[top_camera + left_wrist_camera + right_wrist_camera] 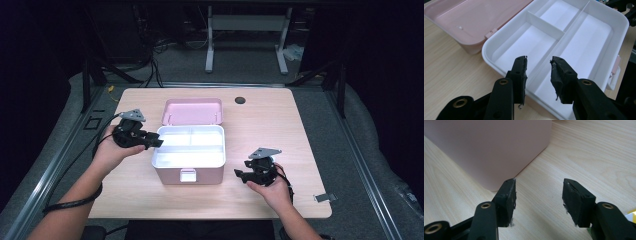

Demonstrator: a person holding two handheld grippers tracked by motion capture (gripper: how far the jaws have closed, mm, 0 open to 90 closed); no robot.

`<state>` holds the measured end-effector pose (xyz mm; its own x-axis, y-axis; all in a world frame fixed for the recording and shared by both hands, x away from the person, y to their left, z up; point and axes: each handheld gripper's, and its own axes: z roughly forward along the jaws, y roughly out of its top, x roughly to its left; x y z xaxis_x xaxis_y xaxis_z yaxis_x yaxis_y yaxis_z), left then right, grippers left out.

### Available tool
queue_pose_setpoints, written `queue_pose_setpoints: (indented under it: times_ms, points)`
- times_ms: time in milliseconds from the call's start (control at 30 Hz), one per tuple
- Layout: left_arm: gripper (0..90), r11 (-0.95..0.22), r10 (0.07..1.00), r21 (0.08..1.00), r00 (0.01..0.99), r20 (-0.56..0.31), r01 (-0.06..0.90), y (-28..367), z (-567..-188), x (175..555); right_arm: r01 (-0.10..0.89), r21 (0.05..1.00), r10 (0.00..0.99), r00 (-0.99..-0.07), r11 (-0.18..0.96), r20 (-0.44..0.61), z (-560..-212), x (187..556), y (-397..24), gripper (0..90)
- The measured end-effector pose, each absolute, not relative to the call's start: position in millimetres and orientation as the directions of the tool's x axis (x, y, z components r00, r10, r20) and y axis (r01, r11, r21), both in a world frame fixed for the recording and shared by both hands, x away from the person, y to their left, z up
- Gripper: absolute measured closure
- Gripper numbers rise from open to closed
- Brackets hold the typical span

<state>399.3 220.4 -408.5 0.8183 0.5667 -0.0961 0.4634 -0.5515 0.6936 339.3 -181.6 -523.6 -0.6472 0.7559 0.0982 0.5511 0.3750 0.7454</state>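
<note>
Left gripper (538, 65) hovering empty, jaws apart, over open pink box (188, 176); right gripper (538, 188) also gaping; the light, stiff, slick white tray (188, 146) probably lifts by its divider

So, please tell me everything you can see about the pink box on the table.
The pink box looks like smooth plastic, with rounded corners. It stands open near the middle of the wooden table. Its lid is laid back behind it. A white tray sits in its top, divided into three empty compartments: two small ones and one long one. A pale latch is on the front wall. The left claw hovers over the tray, jaws apart, holding nothing; nothing touches the box.
</note>
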Motion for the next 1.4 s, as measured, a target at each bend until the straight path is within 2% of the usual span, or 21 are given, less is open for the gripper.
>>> queue_pose_setpoints:
  times_ms: [500, 1000, 1400]
  points:
    - [73.9, -0.788, 0.404, 0.510, 0.915, 0.004, 0.345, 158.0, -401.3, 423.6, 0.557, 0.741, 0.748, -0.654, 0.375, 0.113, -524.9, 340.1, -183.3, 44.8]
    - [80.2, -0.847, 0.334, 0.439, 0.943, 0.003, 0.298, 128.9, -405.5, 429.7, 0.562, 0.737, 0.743, -0.658, 0.375, 0.124, -525.9, 340.4, -183.2, 45.0]
    - [83.2, -0.933, 0.243, 0.287, 0.968, 0.059, 0.217, 106.4, -412.3, 431.1, 0.566, 0.733, 0.740, -0.660, 0.377, 0.129, -527.0, 341.1, -183.4, 45.3]
